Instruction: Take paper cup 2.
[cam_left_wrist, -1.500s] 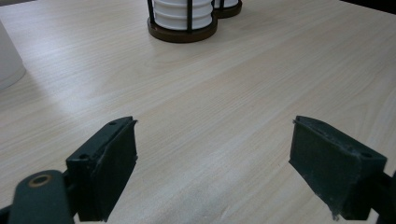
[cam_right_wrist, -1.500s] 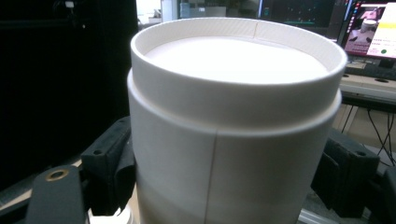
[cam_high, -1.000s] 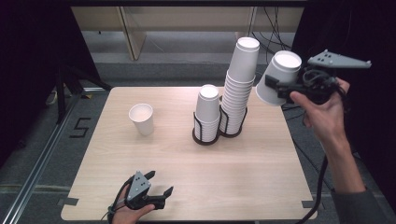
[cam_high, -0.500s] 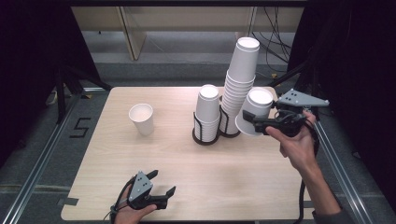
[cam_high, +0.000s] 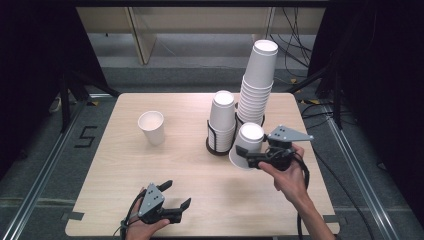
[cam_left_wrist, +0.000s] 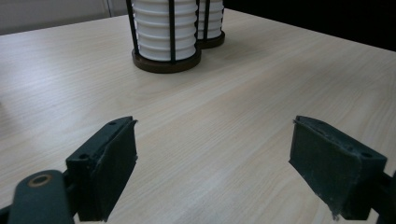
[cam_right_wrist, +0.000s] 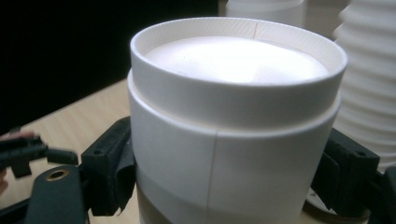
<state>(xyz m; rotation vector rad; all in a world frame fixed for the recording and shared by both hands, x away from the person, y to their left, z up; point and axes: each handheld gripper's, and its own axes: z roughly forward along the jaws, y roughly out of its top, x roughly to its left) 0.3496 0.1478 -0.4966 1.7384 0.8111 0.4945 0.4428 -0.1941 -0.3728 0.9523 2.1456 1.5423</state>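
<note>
A light wooden table (cam_high: 125, 200) carries two black wire cup holders. The nearer holder (cam_high: 220, 142) keeps a short stack of upturned white paper cups (cam_high: 222, 112); the one behind it bears a tall, leaning stack (cam_high: 257, 82). A lone upright paper cup (cam_high: 151, 127) stands well apart, left of them. Cables (cam_high: 292, 40) trail on the floor behind.

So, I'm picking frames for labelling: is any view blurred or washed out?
High view: evenly lit, sharp. Right gripper view: the upturned white paper cup is close, its base glaring white and featureless. Left gripper view: the pale wooden table stays sharp, soft sheen, near black pads slightly soft.
</note>
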